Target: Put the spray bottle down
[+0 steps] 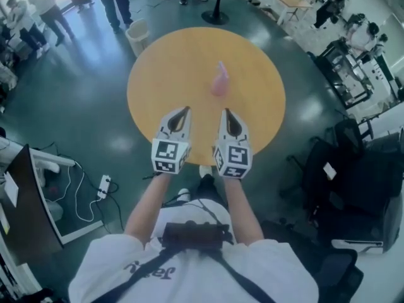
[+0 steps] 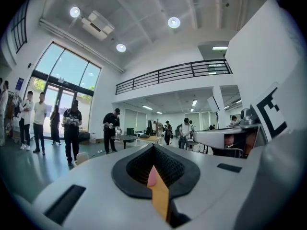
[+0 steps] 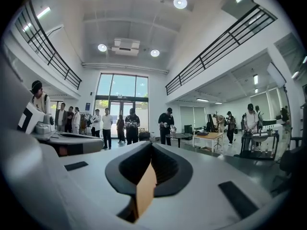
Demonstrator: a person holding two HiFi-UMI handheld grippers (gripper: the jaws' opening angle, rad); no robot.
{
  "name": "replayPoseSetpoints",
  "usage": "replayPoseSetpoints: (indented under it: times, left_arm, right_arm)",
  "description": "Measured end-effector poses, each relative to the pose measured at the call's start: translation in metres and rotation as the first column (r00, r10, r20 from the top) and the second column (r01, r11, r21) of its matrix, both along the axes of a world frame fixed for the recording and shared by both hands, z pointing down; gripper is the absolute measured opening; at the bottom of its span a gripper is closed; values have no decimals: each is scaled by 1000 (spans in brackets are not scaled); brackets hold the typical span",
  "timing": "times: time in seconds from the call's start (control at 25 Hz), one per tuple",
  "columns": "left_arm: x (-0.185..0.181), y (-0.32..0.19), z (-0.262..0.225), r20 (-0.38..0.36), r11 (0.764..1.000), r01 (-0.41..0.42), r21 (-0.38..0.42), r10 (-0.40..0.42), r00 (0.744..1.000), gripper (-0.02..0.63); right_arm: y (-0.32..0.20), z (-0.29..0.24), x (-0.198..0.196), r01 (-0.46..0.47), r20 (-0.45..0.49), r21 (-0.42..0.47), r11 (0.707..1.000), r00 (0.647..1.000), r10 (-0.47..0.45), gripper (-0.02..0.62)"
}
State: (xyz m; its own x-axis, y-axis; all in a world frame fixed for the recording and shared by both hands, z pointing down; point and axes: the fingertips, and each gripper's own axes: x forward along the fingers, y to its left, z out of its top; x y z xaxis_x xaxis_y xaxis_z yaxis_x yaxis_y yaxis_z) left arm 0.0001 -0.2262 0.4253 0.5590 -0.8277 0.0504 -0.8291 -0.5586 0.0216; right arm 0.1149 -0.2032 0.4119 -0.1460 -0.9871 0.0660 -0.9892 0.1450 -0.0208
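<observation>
- Jaws of left gripper (image 1: 185, 111): closed tip to tip, holding nothing; pink bottle (image 2: 152, 177) shows through the slit, ahead.
- Bottle (image 1: 219, 81) stands upright on table (image 1: 164, 62), beyond both grippers, touching neither.
- Right gripper (image 1: 228, 113): also closed and empty. It is the nearer one, with the bottle almost straight ahead.
- Looks already set down; next move is probably just backing off.

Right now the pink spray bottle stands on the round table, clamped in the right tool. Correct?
No. The spray bottle stands on the round table free of the right tool, which is shut on nothing nearer the person; the head view shows the gap.
</observation>
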Motion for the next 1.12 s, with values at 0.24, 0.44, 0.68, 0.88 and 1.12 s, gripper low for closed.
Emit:
replayPoseSetpoints:
  times: [0.24,0.44,0.68,0.88,1.12]
  left_arm:
    - [-3,23,-21,-28,999,-11,31,12,1000,9]
    - [-4,33,-37,-52,998,-21,55,23,998,9]
    - [-6,35,-50,-62,997,-21,72,26,998,9]
    - [-10,34,-52,-69,997,-25,73,30,997,9]
    - [-8,27,-52,-64,996,-37,76,42,997,9]
  right_arm:
    - [29,-16,-12,14,44,5,1000,999,-14,5]
    - [41,-20,-18,17,75,-15,1000,997,-16,3]
    - [40,-31,-25,10,60,-8,1000,998,-9,3]
    - [37,-35,-30,8,59,-3,1000,998,-8,3]
    - [28,-38,-30,-2,57,-3,1000,998,2,3]
